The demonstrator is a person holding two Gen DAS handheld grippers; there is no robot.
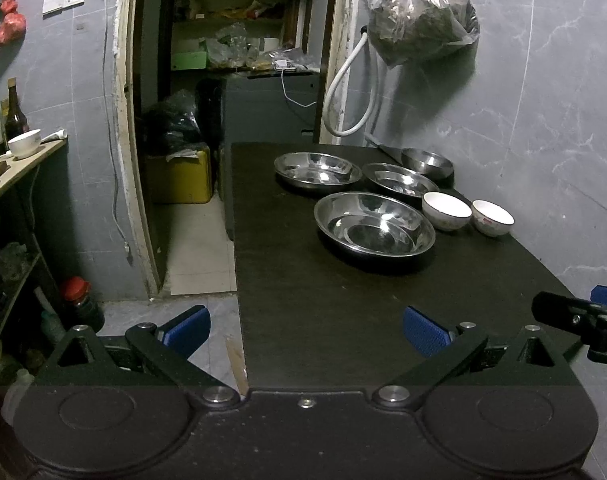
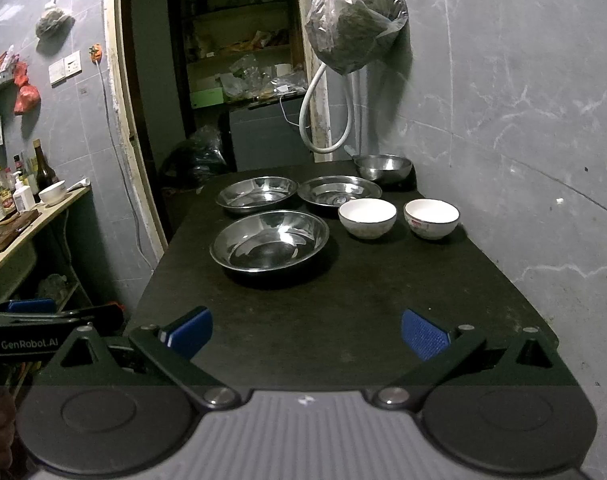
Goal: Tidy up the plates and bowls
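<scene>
Both my grippers, left [image 1: 305, 330] and right [image 2: 306, 330], hang released over the near end of the dark table [image 2: 343, 320], holding nothing. Ahead sits a steel plate [image 2: 269, 242], upright, with two more [image 2: 257, 194] [image 2: 339, 191] behind. Two white bowls [image 2: 367, 218] [image 2: 431, 218] stand side by side at right; a steel bowl [image 2: 383, 167] lies farthest, by the wall. Nothing blocks the way.

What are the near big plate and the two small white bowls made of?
Near big plate: looks like polished stainless steel, with mirror-like glints and dark reflections. Two small white bowls: probably glazed ceramic, smooth white inside with a thin dark rim; melamine can't be ruled out.
</scene>
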